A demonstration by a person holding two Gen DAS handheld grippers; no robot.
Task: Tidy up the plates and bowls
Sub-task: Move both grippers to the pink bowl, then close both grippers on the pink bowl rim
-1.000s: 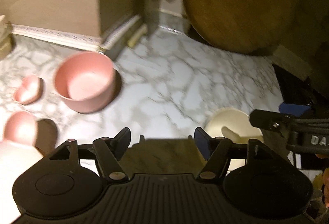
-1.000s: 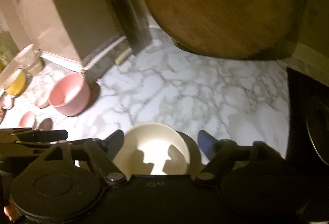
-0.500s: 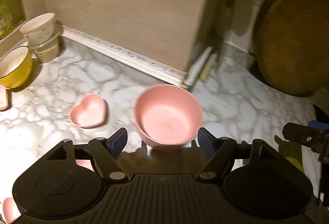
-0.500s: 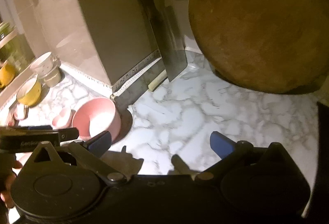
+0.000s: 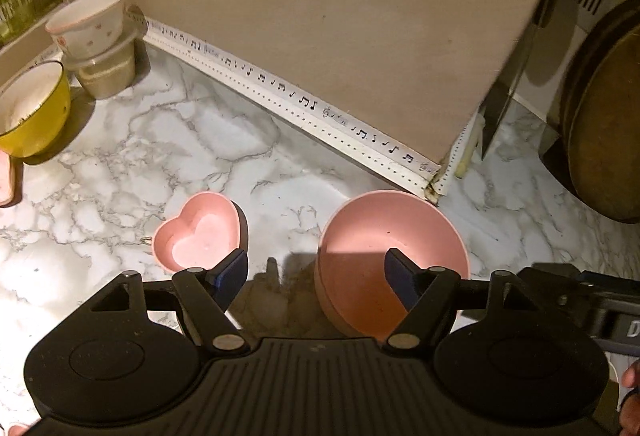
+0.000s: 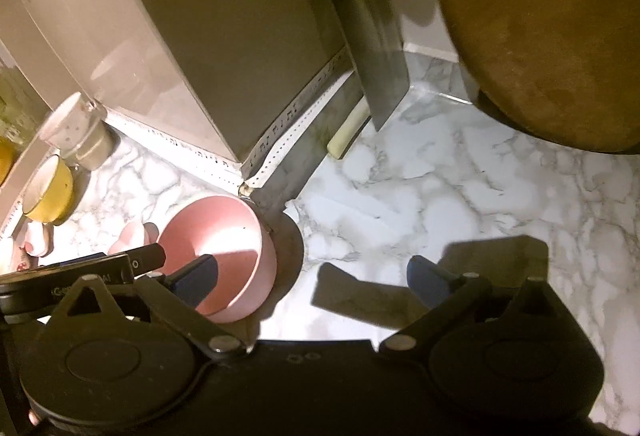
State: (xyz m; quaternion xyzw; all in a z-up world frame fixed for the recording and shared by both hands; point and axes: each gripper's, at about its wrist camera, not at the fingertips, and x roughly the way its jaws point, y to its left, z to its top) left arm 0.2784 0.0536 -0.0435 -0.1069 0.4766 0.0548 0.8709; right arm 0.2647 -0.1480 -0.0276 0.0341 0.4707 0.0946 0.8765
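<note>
A round pink bowl stands on the marble counter, also in the right wrist view. My left gripper is open and empty just above it; its right finger hangs over the bowl's inside, its left finger near a pink heart-shaped dish. My right gripper is open and empty over bare marble, to the right of the pink bowl. A yellow bowl and a white floral bowl stacked on a beige cup stand at far left.
A beige cabinet wall with a music-note trim strip runs behind the bowls. A large round wooden board leans at the back right beside a cleaver. A pink dish edge shows at far left.
Both grippers have swung left. The cream bowl under my right gripper is out of view. The pink bowl is now under my left gripper's right finger.
</note>
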